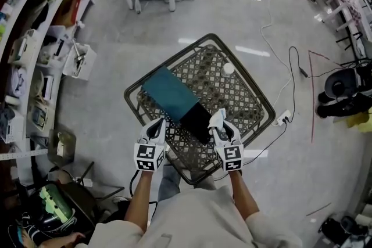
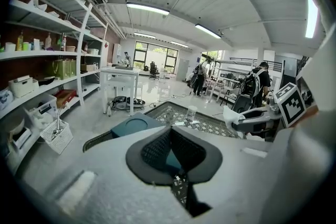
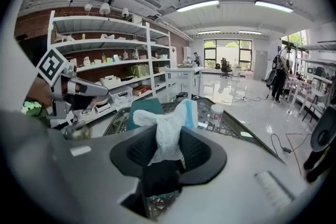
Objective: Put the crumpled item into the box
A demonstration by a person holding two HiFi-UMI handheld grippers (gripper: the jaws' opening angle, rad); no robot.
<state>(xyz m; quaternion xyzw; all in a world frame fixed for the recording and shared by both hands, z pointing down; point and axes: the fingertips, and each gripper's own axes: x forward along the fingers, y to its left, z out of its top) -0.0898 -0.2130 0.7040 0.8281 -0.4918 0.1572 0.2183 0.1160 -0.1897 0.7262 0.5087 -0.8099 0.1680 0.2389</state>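
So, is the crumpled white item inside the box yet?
Out. The right hand-held gripper is shut on the crumpled white item, holding it beside the box, not inside it.

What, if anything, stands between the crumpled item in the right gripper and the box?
Nothing visible. The right gripper is shut on the crumpled item just beside the dark end of the box, with no object between them. The left gripper sits at the other side of the box, off that path.

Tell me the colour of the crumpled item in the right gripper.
Crumpled item: white, pale blue patch; right gripper view.
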